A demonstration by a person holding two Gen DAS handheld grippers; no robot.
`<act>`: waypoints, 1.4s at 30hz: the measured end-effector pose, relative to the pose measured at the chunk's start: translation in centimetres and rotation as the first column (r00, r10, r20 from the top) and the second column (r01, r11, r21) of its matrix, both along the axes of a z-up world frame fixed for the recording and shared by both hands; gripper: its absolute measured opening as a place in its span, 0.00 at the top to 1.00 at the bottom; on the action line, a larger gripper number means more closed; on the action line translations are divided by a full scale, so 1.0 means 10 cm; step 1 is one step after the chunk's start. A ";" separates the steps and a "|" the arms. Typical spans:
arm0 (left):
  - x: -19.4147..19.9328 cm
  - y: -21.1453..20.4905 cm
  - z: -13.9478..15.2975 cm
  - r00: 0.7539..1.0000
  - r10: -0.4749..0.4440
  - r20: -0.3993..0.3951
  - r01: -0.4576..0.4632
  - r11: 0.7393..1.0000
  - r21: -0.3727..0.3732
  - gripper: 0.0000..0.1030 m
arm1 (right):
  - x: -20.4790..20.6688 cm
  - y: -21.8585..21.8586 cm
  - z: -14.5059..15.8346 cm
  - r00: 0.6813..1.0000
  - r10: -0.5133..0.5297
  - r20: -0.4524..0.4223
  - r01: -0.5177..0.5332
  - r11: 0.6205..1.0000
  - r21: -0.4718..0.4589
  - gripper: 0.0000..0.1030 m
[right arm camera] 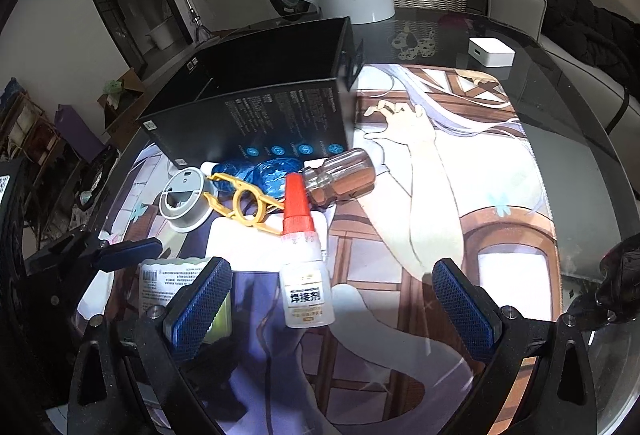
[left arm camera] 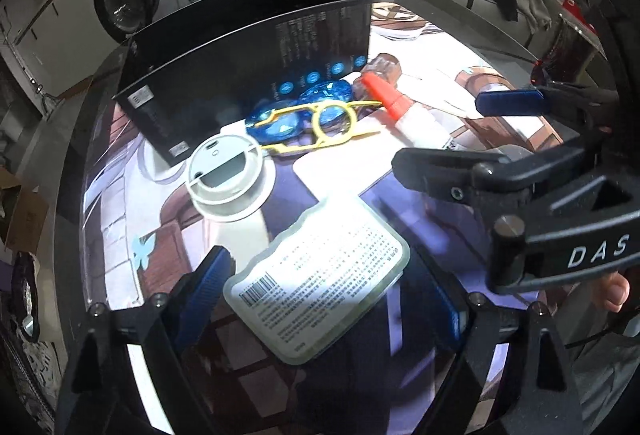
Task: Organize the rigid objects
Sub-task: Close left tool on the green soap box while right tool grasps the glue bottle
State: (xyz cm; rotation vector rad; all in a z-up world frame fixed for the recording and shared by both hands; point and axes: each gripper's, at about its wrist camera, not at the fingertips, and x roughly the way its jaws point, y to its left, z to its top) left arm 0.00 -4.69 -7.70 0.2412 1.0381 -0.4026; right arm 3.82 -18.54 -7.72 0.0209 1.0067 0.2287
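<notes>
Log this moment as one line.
left gripper: open over flat white packet | right gripper: open around glue bottle | black box: behind clutter

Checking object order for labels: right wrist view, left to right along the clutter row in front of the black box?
White round cap → yellow plastic tool → red-capped glue bottle → brown bottle.

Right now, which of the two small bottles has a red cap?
The white glue bottle, lying between the right gripper's open fingers. The brown bottle behind it, by the black box, shows no red cap.
</notes>
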 end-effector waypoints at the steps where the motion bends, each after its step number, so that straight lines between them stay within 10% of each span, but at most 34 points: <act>1: 0.00 0.08 -0.01 1.000 0.025 -0.008 -0.025 1.000 -0.002 0.14 | -0.01 0.04 -0.02 1.000 0.012 -0.004 -0.012 1.000 -0.003 0.00; 9: 0.06 0.47 -0.07 0.986 0.167 -0.021 -0.168 0.985 -0.045 0.13 | -0.07 0.29 -0.13 0.997 0.061 -0.036 -0.062 0.998 -0.004 0.01; 12: 0.08 0.34 -0.12 0.987 0.157 -0.037 -0.159 0.987 -0.032 0.00 | -0.07 0.31 -0.14 0.997 0.066 -0.035 -0.066 0.998 -0.008 0.01; 30: 0.02 0.22 -0.05 0.998 0.057 -0.014 -0.057 0.998 -0.008 0.11 | -0.01 0.15 -0.12 0.999 0.026 -0.040 -0.027 1.000 -0.005 0.02; 34: 0.03 0.32 -0.01 0.998 0.053 -0.034 -0.055 0.998 -0.036 0.31 | 0.01 0.16 -0.12 0.998 0.057 -0.032 -0.058 0.998 -0.027 0.17; 42: -0.01 0.43 0.02 0.996 0.077 -0.054 -0.080 0.995 -0.057 0.40 | -0.05 0.26 -0.09 0.991 0.125 -0.039 -0.127 0.991 -0.038 0.56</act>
